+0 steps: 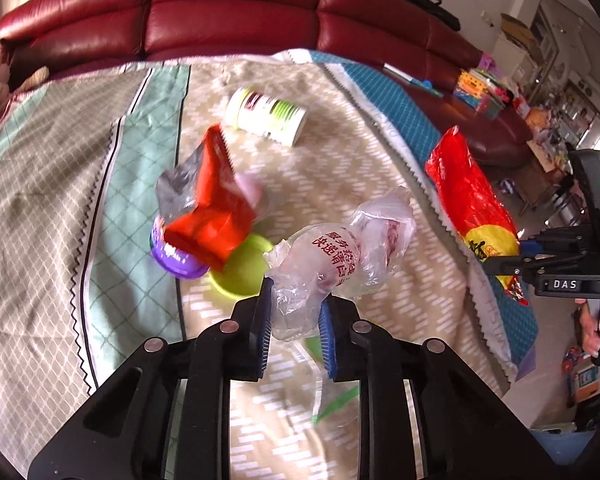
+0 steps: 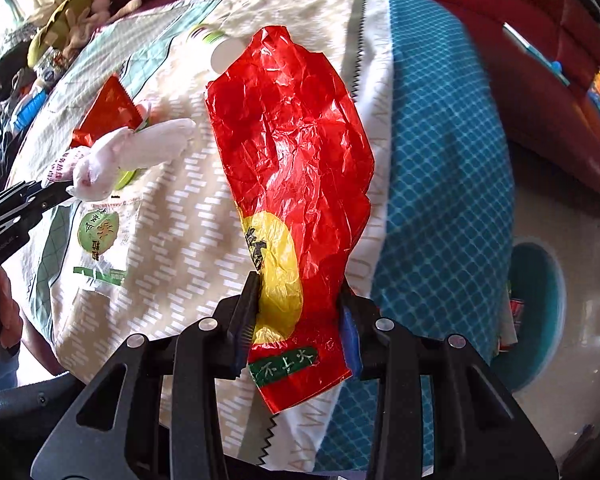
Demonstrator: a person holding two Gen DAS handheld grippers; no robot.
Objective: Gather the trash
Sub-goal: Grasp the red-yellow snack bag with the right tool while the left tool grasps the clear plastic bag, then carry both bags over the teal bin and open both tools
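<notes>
My left gripper [image 1: 296, 304] is shut on a crumpled clear plastic bag with red print [image 1: 340, 256], held above the patterned blanket [image 1: 40, 200]; the bag also shows in the right wrist view [image 2: 112, 160]. My right gripper [image 2: 300, 316] is shut on a large red and yellow snack wrapper [image 2: 292, 152], which also shows in the left wrist view [image 1: 472, 204]. On the blanket lie a red foil packet [image 1: 216, 200], a purple lid [image 1: 176, 256], a green lid [image 1: 244, 268] and a white canister [image 1: 268, 116] on its side.
A red leather sofa [image 1: 236, 12] backs the blanket. A clear bag with a green label [image 2: 100, 244] lies flat on the blanket. Toys and boxes [image 1: 484, 88] crowd the right side. A teal round rug [image 2: 536, 312] is on the floor beyond the blanket's edge.
</notes>
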